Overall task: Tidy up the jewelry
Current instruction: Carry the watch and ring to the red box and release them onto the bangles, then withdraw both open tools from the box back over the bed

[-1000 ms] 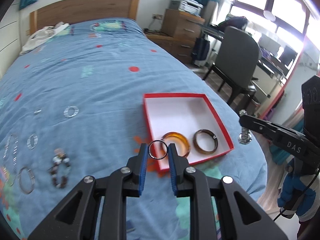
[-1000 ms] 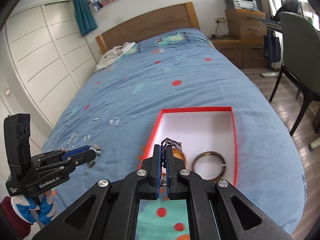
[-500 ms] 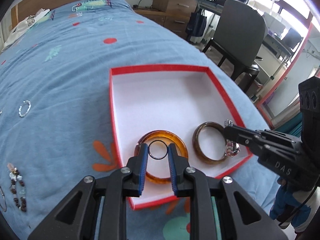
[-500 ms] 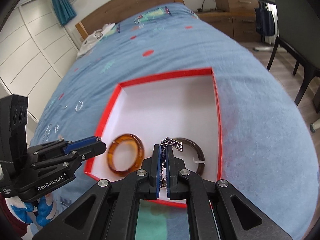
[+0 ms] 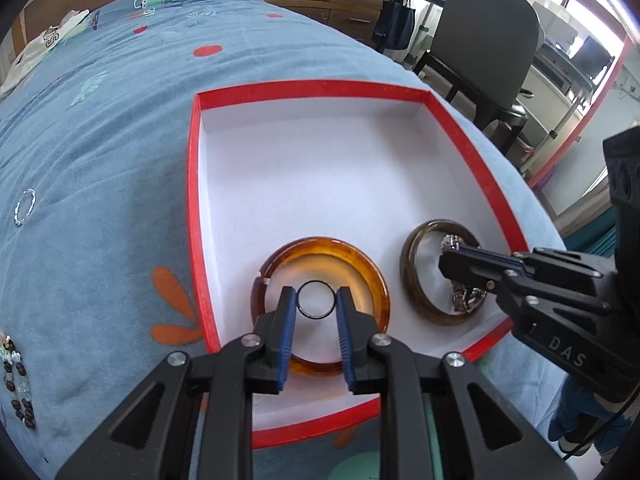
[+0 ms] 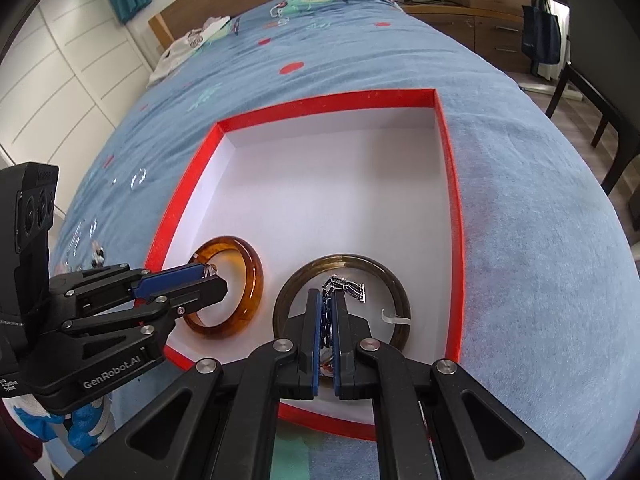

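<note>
"DAS" on right tool (image 5: 450,258); "GenRobot.AI" on left tool (image 6: 216,280).

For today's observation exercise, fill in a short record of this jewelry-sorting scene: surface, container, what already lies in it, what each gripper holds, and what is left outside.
surface: blue bedspread
container: red box, white inside
already in box: amber bangle and dark brown bangle, lying side by side at the near end
left gripper: shut on a thin black ring, above the amber bangle
right gripper: shut on a silver chain bracelet, above the dark brown bangle
left outside: silver bracelet and beaded bracelet on the bedspread
</note>
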{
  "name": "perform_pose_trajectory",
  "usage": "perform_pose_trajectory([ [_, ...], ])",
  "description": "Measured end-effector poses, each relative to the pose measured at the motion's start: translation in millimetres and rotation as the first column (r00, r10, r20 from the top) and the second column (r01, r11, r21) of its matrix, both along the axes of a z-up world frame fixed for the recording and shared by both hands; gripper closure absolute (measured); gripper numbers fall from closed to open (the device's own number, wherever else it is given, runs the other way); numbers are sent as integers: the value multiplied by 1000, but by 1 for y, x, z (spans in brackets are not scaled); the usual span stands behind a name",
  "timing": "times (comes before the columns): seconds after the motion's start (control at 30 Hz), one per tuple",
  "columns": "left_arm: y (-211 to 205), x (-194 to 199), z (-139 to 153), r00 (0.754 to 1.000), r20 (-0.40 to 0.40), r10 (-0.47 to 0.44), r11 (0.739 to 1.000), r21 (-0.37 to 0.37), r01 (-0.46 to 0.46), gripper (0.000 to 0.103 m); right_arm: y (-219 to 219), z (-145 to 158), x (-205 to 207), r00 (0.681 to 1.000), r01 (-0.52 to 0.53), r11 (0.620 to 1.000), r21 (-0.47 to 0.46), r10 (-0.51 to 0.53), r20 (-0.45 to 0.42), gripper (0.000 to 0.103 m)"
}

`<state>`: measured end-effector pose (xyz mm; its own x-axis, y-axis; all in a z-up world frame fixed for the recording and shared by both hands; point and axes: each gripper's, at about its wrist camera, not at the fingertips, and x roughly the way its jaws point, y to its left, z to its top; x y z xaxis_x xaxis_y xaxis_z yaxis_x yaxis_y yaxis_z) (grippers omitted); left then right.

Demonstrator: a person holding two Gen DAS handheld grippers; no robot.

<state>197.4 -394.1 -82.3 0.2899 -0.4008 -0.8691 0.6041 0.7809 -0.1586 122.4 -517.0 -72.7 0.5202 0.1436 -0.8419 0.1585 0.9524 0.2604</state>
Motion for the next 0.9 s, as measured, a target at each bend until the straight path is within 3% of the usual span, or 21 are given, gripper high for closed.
perform_pose_trajectory([
  [0.37,1,1,2,1000,-16,7,1000,6,-6,83,3,1,1,999,-17,1000,-22,16,-41,96],
  [0.4,3,2,2,1000,-21,6,1000,3,-6,83,2,2,0,999,-16,1000,-19,15,-41,94],
  [0.47,5,5,4,999,-36,8,1000,4,-8,83,0,6,-3,999,-5,1000,-25,4,-40,78],
  [0.53,5,6,8,999,-40,-1,1000,8,1,79,-3,9,-5,999,3,1000,-19,-3,-34,73],
  [0.77,15,-8,66,998,45,-36,999,-37,38,79,-8,42,-25,999,37,999,-30,-37,12,73],
  [0.9,37,-22,116,992,125,-18,997,-78,28,79,0,82,-42,996,40,998,-55,-36,82,73],
])
